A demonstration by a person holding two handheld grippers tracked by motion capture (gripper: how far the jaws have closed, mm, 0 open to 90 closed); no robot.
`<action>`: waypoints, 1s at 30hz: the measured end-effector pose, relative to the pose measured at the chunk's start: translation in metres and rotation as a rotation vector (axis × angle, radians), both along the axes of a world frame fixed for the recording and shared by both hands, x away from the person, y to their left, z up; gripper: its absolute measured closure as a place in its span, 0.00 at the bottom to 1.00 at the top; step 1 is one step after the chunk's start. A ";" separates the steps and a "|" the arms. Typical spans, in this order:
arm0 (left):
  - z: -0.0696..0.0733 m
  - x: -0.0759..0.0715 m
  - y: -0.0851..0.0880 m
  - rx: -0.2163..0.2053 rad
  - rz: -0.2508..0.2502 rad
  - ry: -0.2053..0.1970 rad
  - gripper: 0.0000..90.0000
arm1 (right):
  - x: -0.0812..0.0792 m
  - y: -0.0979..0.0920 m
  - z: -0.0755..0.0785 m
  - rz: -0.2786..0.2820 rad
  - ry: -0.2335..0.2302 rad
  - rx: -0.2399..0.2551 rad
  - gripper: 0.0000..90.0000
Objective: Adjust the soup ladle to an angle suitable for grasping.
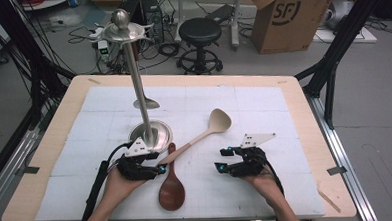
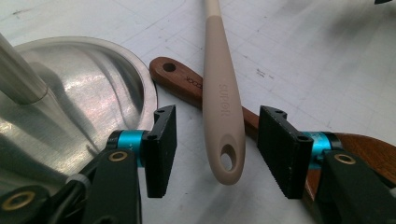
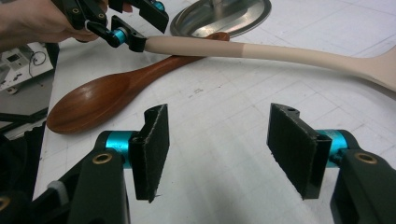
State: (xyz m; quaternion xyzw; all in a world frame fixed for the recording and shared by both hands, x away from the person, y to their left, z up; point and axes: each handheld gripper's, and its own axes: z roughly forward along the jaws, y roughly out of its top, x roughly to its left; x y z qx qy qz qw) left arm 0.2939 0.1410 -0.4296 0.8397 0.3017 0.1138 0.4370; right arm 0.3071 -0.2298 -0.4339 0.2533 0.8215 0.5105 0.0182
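We have the left hand-held gripper (image 2: pixel 217 151) apart around the beige spoon's handle (image 2: pixel 223 112), seemingly not yet pinching; it crosses the wooden spoon (image 1: pixel 170 184) at six o'clock of the stand (image 1: pixel 150 134). We close squarely.

The right hand-held gripper (image 3: pixel 219 151) waits apart, empty.

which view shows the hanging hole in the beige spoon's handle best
The left gripper view: the hole sits close up between the open left tongs, pads clear of the beige spoon. The high view shows the whole spoon, hole too small to see. The right gripper view shows the handle end at the left tongs.

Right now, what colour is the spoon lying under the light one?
The wooden spoon is dark reddish-brown, clearest in the right gripper view.
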 end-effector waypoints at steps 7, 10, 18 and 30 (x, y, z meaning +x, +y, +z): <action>-0.002 0.001 -0.001 0.006 0.010 0.001 0.58 | -0.001 0.002 0.000 -0.001 -0.002 -0.016 0.42; -0.002 0.001 -0.001 0.006 0.013 0.004 0.61 | -0.001 0.003 -0.001 0.004 -0.007 -0.019 0.42; -0.006 0.003 -0.004 0.012 -0.001 0.014 0.64 | -0.002 0.004 -0.001 0.000 -0.004 -0.019 0.42; -0.008 0.003 -0.008 0.007 0.026 0.022 0.70 | -0.003 0.005 -0.001 0.005 -0.004 -0.019 0.42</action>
